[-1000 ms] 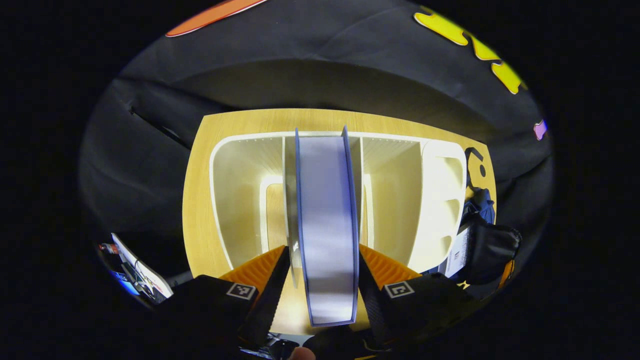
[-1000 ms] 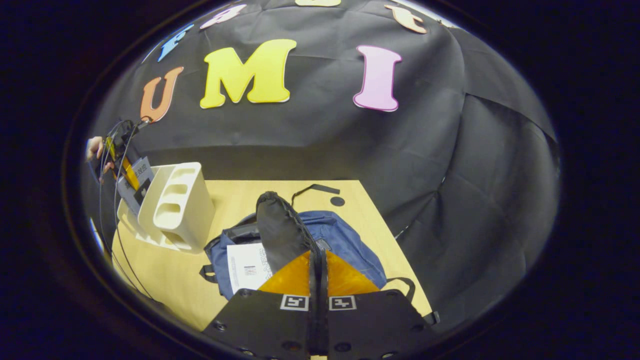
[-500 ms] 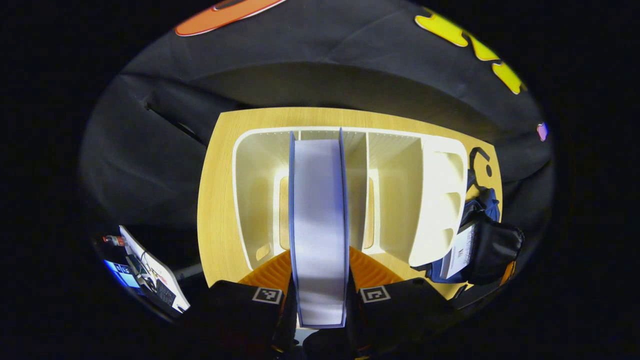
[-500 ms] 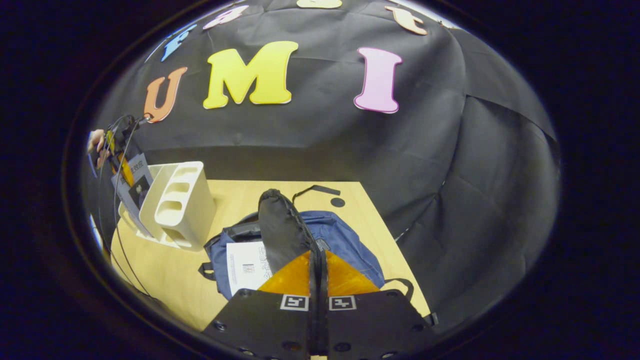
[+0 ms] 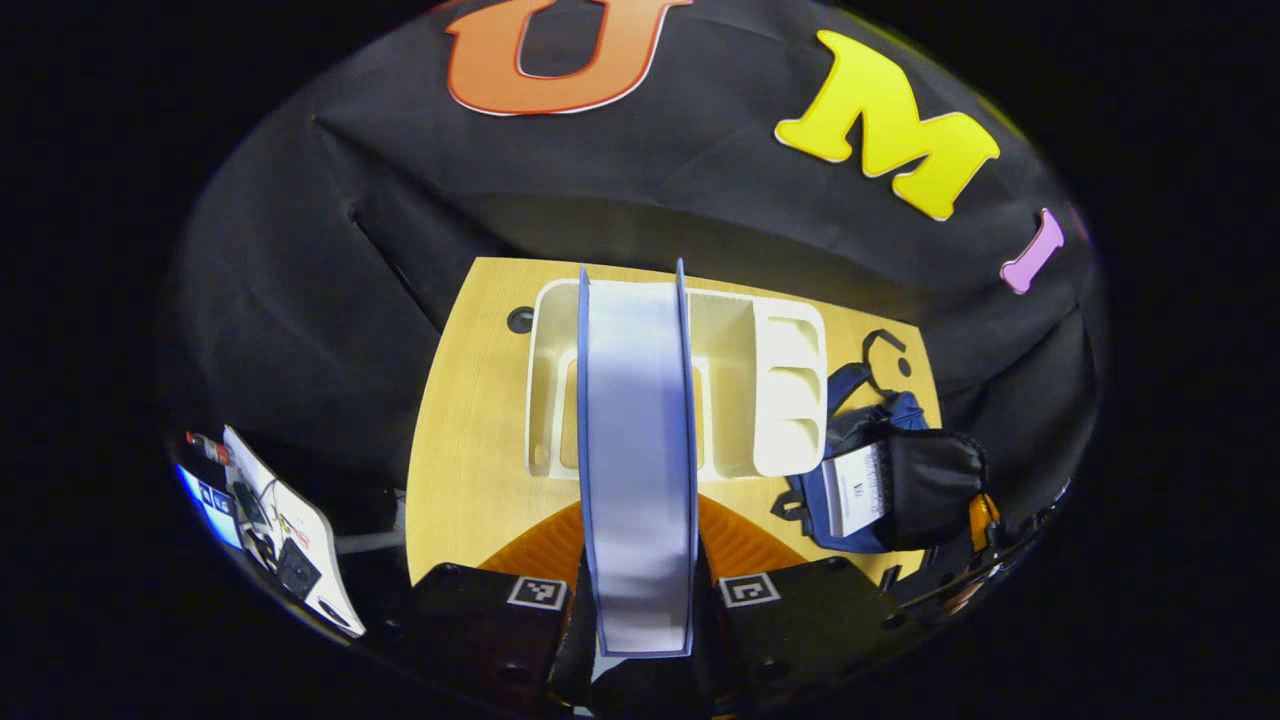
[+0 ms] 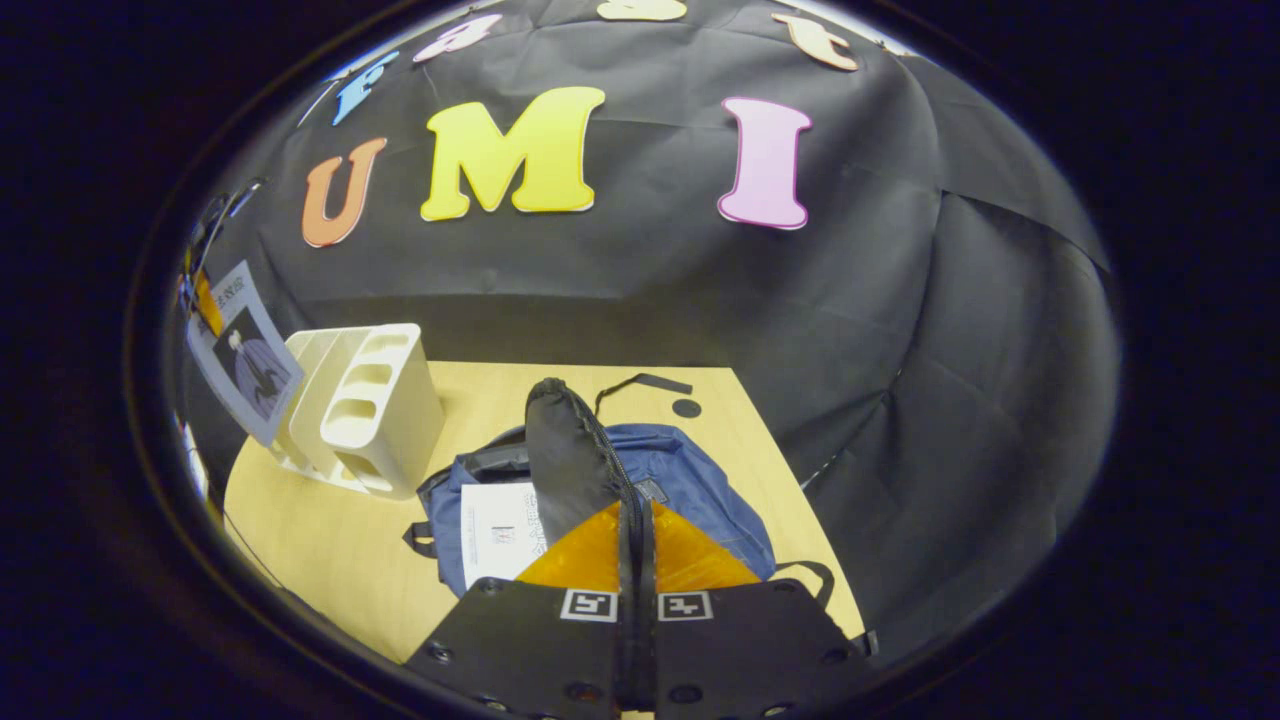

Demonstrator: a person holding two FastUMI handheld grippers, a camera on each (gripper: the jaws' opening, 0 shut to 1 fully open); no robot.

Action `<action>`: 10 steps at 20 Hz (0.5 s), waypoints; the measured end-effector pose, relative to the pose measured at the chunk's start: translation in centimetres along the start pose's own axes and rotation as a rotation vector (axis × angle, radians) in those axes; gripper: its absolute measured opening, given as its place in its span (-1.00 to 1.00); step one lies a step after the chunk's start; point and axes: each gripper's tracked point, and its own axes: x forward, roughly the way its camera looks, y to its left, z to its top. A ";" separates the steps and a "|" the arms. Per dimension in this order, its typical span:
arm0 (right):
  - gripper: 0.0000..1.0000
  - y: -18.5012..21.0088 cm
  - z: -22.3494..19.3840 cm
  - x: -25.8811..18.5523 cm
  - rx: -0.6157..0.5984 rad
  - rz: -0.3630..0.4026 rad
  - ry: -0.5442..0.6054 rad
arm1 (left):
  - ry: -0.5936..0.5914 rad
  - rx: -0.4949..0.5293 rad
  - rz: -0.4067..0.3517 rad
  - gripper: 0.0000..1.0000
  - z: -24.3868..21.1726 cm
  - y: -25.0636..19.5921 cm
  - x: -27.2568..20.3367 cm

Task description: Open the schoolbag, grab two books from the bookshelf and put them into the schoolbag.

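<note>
Left gripper view: the left gripper [image 5: 640,590] is clamped on a blue-edged book [image 5: 637,450], one finger pressing each cover, with the pale page edges facing the camera. The book is held in the air above a cream bookshelf [image 5: 790,400], which stands on a wooden table [image 5: 460,430]. To the right of the bookshelf lies a blue schoolbag [image 5: 850,440], its black flap [image 5: 930,480] raised and a white book [image 5: 855,485] showing in the opening.

Right gripper view: the right gripper [image 6: 636,545] has its fingers pressed together on the edge of the schoolbag's black flap [image 6: 565,455], holding it upright. The blue schoolbag [image 6: 690,480] lies open on the table [image 6: 330,530], just in front of the gripper, with the white book [image 6: 495,530] inside. The bookshelf [image 6: 365,405] stands to the left, near the bag. Farther left, the blue-edged book [image 6: 245,365] hangs in the air beside the bookshelf.
</note>
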 end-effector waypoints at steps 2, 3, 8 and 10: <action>-1.00 0.0 0.0 -0.2 -0.003 0.003 -0.004 | -0.019 -0.045 -0.064 -0.18 -1.3 -0.5 -2.2; -1.00 0.1 0.0 -0.2 -0.001 0.004 -0.004 | -0.028 -0.058 -0.100 -0.22 -1.9 -1.0 -2.8; -1.00 0.3 -0.3 -0.5 -0.006 0.006 -0.003 | -0.066 -0.165 -0.303 -0.18 -4.6 -4.7 -3.9; -1.00 0.5 -0.8 -0.6 -0.019 0.007 0.000 | -0.035 -0.222 -0.370 -0.19 -6.7 -6.6 -3.0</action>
